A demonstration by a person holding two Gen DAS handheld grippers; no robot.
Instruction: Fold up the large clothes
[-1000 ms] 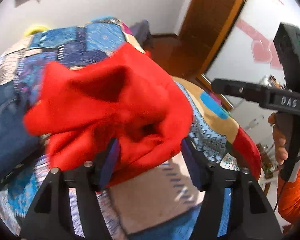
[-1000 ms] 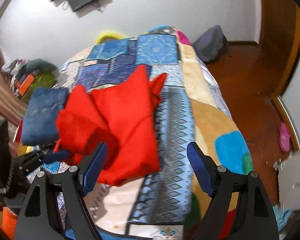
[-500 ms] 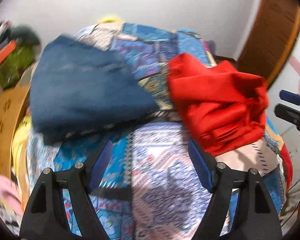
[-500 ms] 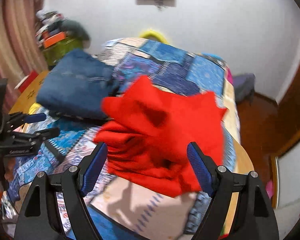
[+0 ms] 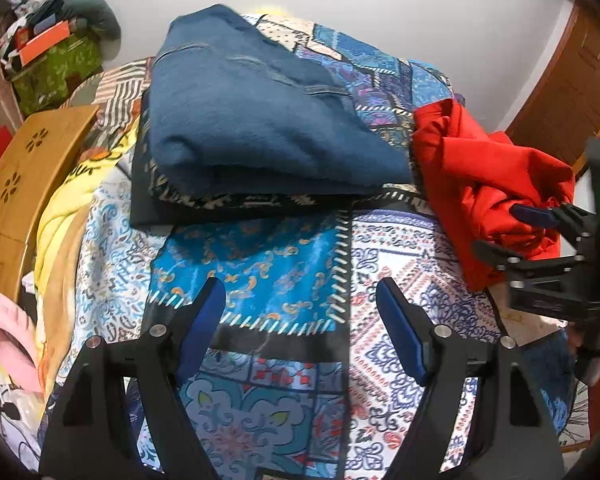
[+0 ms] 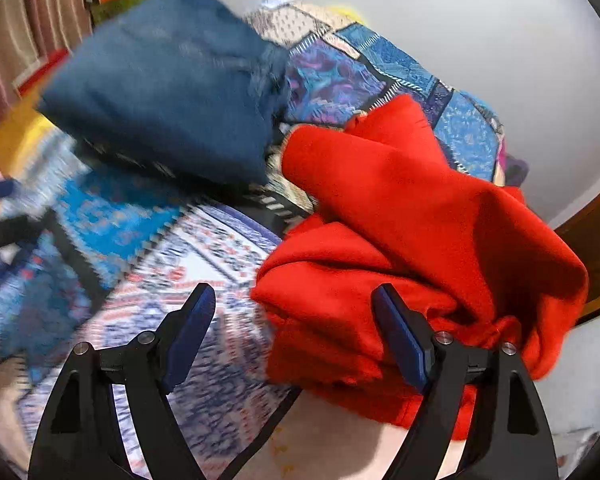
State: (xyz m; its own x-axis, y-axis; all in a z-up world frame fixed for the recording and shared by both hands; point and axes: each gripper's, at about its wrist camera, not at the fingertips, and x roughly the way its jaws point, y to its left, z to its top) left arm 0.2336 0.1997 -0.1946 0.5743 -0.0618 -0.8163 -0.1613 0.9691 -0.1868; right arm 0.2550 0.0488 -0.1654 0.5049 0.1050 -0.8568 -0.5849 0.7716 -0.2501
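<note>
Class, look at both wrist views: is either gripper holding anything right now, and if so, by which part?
Nothing is held. Both the left gripper and right gripper have open jaws; the red garment lies loose on the bed.

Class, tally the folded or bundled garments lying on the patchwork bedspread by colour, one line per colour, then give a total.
Blue garment: 1
Red garment: 1
Total: 2

folded jeans (image 5: 252, 120) lie left of the crumpled garment (image 5: 488, 184) (both on the bedspread (image 5: 284, 272)).
</note>
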